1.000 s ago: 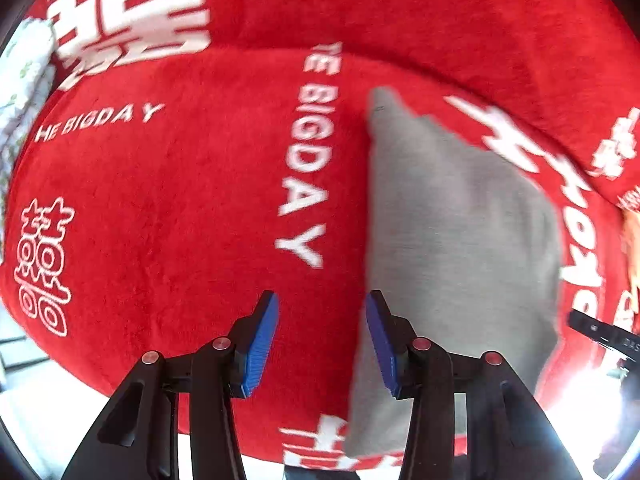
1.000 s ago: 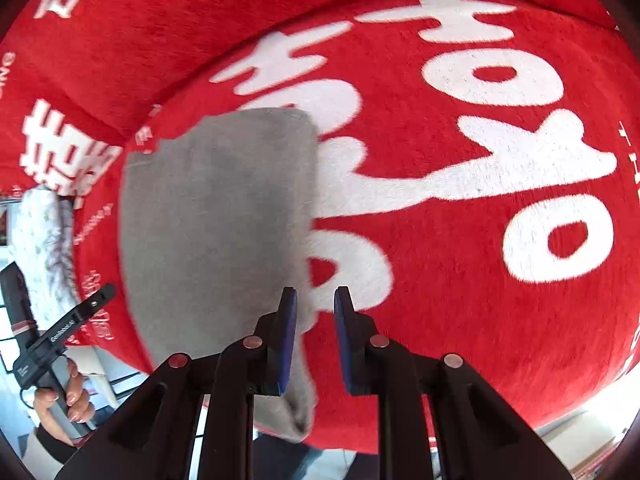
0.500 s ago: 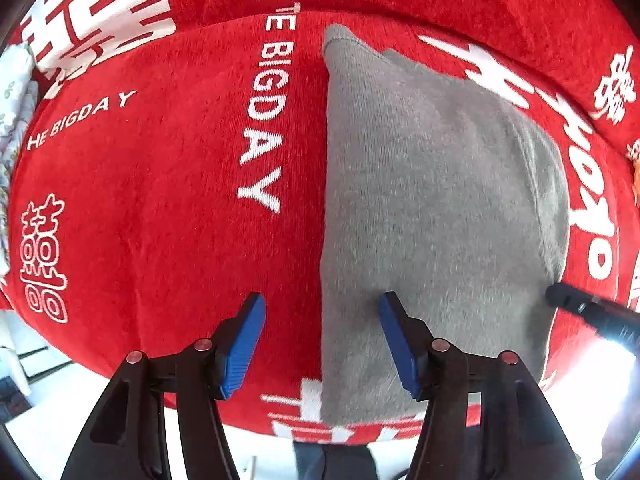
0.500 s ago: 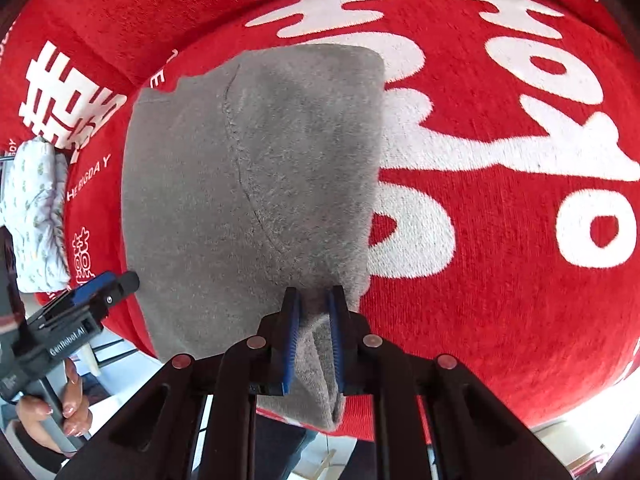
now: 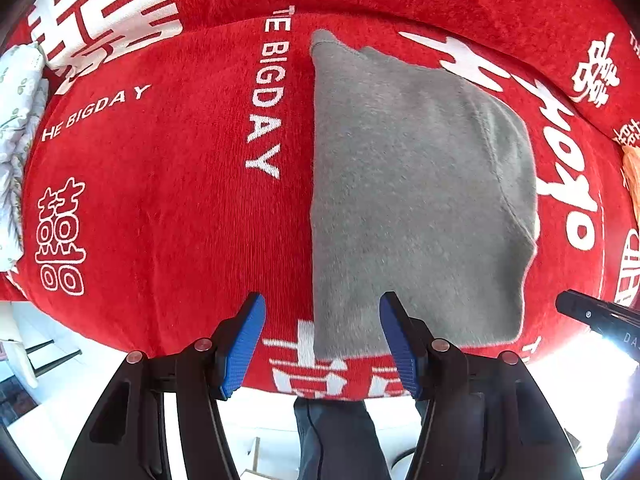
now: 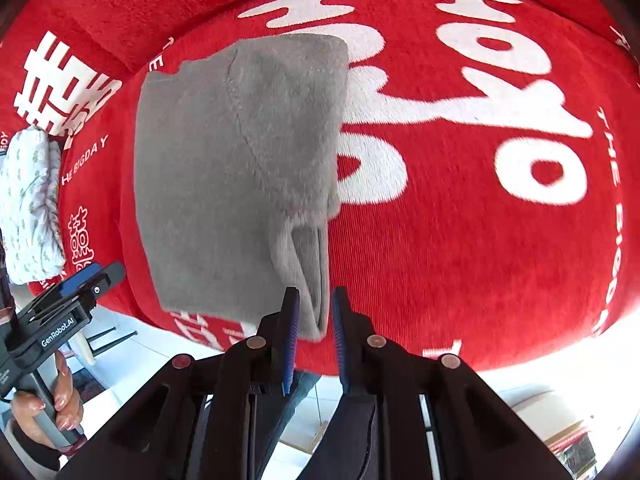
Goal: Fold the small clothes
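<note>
A grey folded garment (image 5: pixel 416 200) lies flat on a red cloth with white lettering (image 5: pixel 168 184). My left gripper (image 5: pixel 322 340) is open, its blue pads (image 5: pixel 244 344) astride the garment's near left corner, just above the cloth's front edge. In the right wrist view the garment (image 6: pixel 236 168) lies left of centre. My right gripper (image 6: pixel 314 320) is nearly closed around the garment's near right corner, where folded layers hang between the pads. The left gripper shows in the right wrist view (image 6: pixel 86 284), held by a hand.
A white patterned cloth bundle (image 6: pixel 30 204) lies at the left end of the red surface, also in the left wrist view (image 5: pixel 18 128). The surface's front edge drops to a white floor (image 5: pixel 60 400). An orange item (image 5: pixel 632 176) sits at the far right.
The left gripper opened wider and came over the garment's near left corner. The right gripper moved onto the near right corner and opened slightly from its tightest grip.
</note>
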`<state>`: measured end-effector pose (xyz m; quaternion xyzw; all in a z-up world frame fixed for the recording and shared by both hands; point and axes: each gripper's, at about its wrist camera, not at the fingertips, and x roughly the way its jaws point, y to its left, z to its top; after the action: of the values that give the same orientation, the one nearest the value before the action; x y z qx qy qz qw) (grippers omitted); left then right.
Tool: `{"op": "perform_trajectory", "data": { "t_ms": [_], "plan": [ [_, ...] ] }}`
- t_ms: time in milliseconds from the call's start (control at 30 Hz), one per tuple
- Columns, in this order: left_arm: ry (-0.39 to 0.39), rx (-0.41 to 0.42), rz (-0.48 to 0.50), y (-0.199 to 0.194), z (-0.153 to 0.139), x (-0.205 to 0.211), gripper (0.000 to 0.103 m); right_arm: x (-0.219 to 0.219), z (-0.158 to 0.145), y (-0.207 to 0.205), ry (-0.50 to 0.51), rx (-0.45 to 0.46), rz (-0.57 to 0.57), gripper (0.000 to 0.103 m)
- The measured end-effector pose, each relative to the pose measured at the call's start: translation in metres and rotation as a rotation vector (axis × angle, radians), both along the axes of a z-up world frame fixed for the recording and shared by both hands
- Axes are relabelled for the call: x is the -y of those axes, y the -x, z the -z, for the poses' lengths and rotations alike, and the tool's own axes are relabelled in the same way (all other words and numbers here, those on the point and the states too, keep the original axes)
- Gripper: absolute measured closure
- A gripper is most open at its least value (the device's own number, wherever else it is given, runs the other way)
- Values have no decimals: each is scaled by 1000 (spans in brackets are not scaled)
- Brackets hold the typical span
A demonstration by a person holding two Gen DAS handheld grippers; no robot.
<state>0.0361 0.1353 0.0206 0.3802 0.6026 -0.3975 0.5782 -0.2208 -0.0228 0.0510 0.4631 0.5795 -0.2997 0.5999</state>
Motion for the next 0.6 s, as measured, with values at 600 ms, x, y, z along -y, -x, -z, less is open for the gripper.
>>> {"op": "perform_trajectory", "data": {
  "t_ms": [600],
  "plan": [
    [15, 11, 76, 18, -54, -13, 42, -26, -50, -11, 28, 10, -24, 84]
  ]
}}
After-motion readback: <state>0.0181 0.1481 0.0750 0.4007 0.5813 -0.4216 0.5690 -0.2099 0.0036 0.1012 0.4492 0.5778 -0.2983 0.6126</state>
